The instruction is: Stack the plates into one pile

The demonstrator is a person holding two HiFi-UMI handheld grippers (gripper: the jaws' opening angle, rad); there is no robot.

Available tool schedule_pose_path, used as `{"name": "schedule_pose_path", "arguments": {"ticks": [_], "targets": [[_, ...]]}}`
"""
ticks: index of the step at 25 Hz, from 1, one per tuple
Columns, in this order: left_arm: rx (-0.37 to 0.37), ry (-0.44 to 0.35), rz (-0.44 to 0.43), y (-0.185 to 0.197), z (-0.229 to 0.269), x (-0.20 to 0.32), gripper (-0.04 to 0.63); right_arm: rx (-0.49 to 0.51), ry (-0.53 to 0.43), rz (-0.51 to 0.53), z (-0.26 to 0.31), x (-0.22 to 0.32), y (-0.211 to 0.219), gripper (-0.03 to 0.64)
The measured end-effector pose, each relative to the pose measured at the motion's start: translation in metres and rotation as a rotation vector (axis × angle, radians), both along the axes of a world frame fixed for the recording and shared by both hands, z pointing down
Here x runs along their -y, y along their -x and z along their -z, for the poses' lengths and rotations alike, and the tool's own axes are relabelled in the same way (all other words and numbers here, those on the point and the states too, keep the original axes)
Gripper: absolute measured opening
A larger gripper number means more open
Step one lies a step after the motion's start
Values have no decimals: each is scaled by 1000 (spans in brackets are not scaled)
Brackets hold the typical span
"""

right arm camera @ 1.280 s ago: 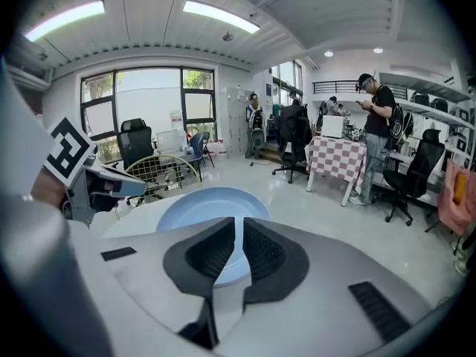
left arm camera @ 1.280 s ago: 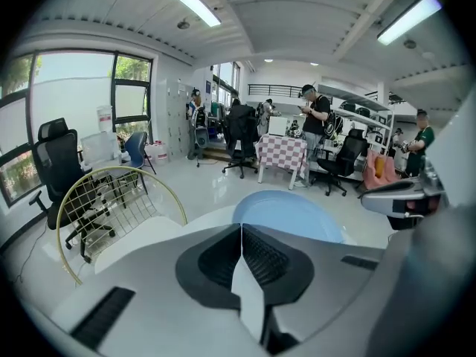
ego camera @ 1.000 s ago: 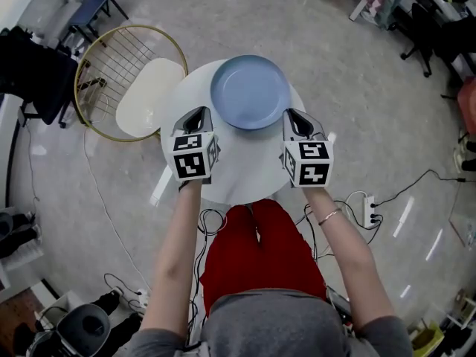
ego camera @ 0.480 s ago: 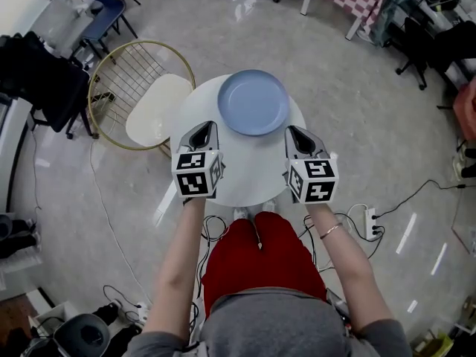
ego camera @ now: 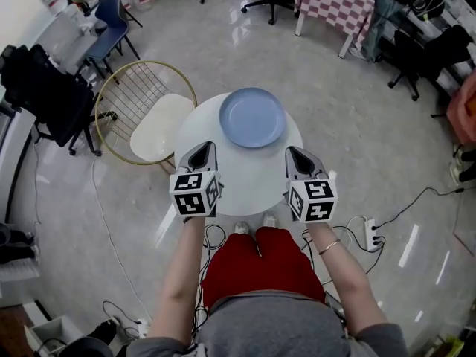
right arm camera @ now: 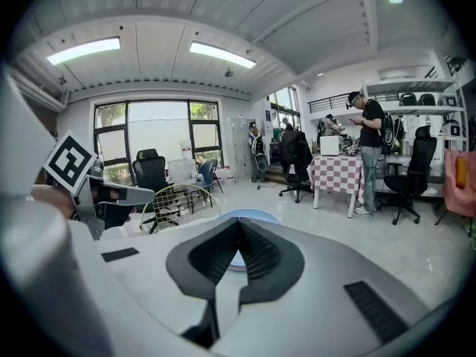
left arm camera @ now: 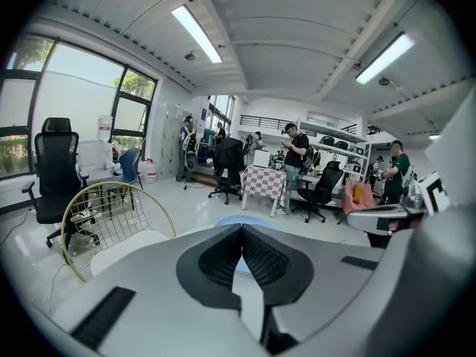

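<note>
A blue plate (ego camera: pixel 252 117) lies on the far half of the round white table (ego camera: pixel 245 177); whether more plates lie under it I cannot tell. My left gripper (ego camera: pixel 201 152) hovers over the table's near left part, shut and empty. My right gripper (ego camera: pixel 297 155) hovers over the near right part, its jaws having just closed with nothing between them. Both stand back from the plate, clear of it. In the left gripper view the plate (left arm camera: pixel 236 221) peeks over the shut jaws of the left gripper (left arm camera: pixel 241 230). The right gripper view shows the plate (right arm camera: pixel 249 216) beyond the shut right gripper (right arm camera: pixel 239 225).
A gold wire chair (ego camera: pixel 147 110) with a cream seat stands left of the table. Black office chairs (ego camera: pixel 44 88), a checkered table (ego camera: pixel 335 2) and people stand further off. A power strip and cables (ego camera: pixel 368 213) lie on the floor at the right.
Both grippers have drawn back from the plate toward me and risen. The right gripper's jaws have closed. The plate stays in place on the table.
</note>
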State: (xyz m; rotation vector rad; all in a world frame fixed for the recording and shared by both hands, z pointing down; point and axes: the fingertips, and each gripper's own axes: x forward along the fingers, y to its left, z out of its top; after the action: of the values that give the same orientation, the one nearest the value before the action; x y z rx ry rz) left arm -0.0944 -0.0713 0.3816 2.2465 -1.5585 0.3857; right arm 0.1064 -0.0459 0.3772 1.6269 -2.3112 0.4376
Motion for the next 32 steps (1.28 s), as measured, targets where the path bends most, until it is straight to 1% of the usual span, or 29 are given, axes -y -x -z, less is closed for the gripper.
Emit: {"name": "schedule_pose_path", "arguments": {"ticks": [6,11,17,21,32], "targets": [[-12,-29,-5,13,7,-10,15,4,-43,10,12,-8,14,28],[-13,-45,-12,14,11,-21,15,7,-67,17,19,-14,20,28],[-22,-61,-25,17,17,-33,15,-11,-92,30,26,-23,31,28],[-16,-73,-34,15,19,-41,15,-1,-110,27,30,-28,33,28],[-26,-93,-52,19,26,-48,15,12,-105,13,28,-40,42,28]]}}
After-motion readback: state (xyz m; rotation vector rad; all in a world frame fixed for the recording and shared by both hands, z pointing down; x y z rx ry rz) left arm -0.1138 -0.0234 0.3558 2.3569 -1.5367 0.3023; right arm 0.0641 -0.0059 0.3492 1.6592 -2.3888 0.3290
